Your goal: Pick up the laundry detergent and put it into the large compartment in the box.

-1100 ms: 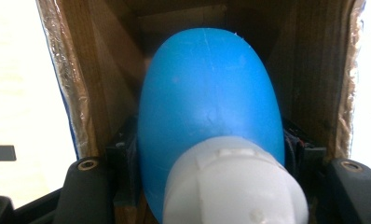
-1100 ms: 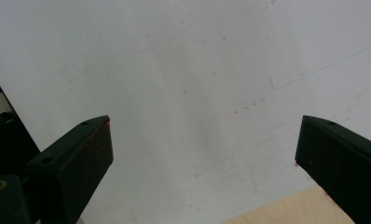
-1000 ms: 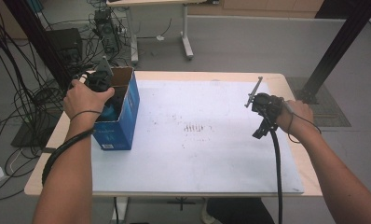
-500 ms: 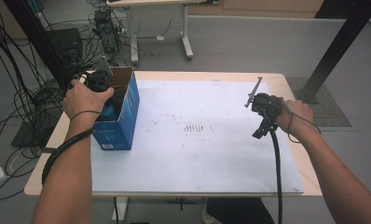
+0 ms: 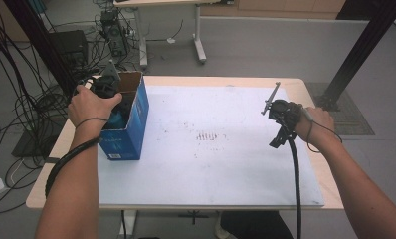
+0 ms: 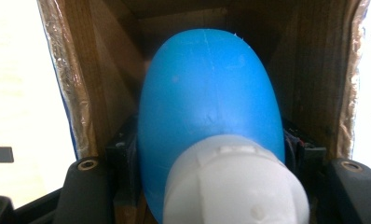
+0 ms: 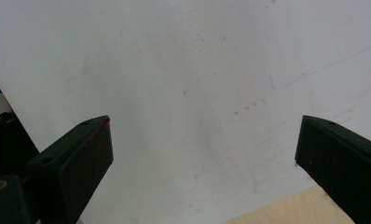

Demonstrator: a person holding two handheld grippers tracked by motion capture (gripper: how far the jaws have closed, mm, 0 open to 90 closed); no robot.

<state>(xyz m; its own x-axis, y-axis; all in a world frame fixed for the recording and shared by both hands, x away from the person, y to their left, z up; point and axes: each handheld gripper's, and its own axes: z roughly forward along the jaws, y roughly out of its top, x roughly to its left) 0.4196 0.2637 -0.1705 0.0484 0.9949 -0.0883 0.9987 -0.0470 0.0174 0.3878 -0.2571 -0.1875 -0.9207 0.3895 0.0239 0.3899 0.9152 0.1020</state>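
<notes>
The left tool point(image 5: 108, 85) is down inside the open top of the blue carton point(image 5: 131, 130), which stands upright near the left edge of the desk point(image 5: 305, 84). In the left gripper view its two black jaws are clamped on the flanks of a blue bottle point(image 6: 209, 102) with a white cap point(image 6: 235, 186); the bottle sits within the carton's brown cardboard walls, cap end toward the camera. The right tool point(image 5: 281, 115) hangs well apart over the white sheet point(image 5: 211, 164) on the right side, jaws spread wide with nothing between them. Risks noted: the bottle's sides are smooth and rounded and it is held on its curve, so it may slip or swivel between the pads if lifted quickly. The carton interior is a close fit around the bottle and the jaws, so a tilted pull could catch a jaw or the bottle on a wall or flap. Nothing braces the carton; if the bottle binds, the carton may rise with it, tip, or slide toward the nearby desk edge. Whether the bottle rests on the carton floor cannot be told.
</notes>
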